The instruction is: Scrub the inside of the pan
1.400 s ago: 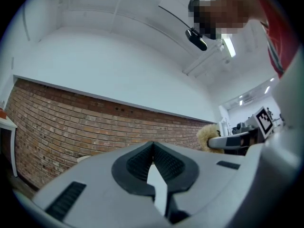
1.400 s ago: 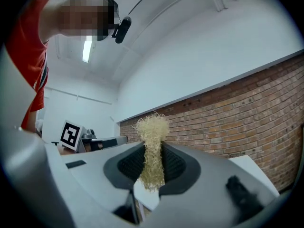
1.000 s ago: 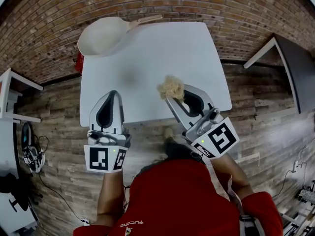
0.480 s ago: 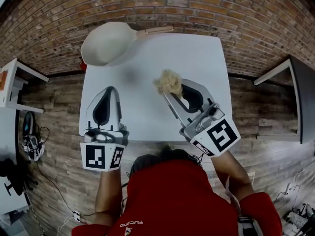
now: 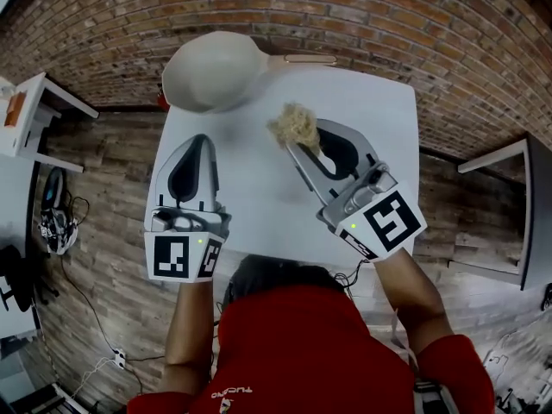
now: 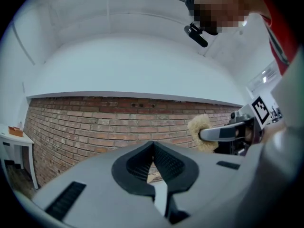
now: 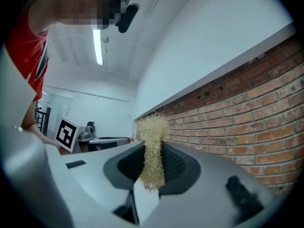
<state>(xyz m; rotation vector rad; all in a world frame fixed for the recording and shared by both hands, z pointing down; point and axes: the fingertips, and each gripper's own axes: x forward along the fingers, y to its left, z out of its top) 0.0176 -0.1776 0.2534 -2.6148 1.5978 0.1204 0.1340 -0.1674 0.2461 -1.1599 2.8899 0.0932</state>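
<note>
My left tongs (image 5: pixel 200 141) and right tongs (image 5: pixel 298 149) are pale grey shells with black teardrop-shaped insets. The left cube (image 5: pixel 183 257) and right cube (image 5: pixel 386 222) carry black-and-white square markers and a small green light apiece. I wear a red short-sleeved shirt (image 5: pixel 302 343) with white lettering.

A white table (image 5: pixel 259 184) filled the middle of the frame, against a brick wall (image 5: pixel 388 15) across the top. Wood-plank floor (image 5: pixel 103 188) showed on both sides. 1 small white side table (image 5: pixel 43 132) stood at upper left, a dark table (image 5: pixel 539 205) at the right edge, and tangled cables (image 5: pixel 56 222) lay at the left edge.
</note>
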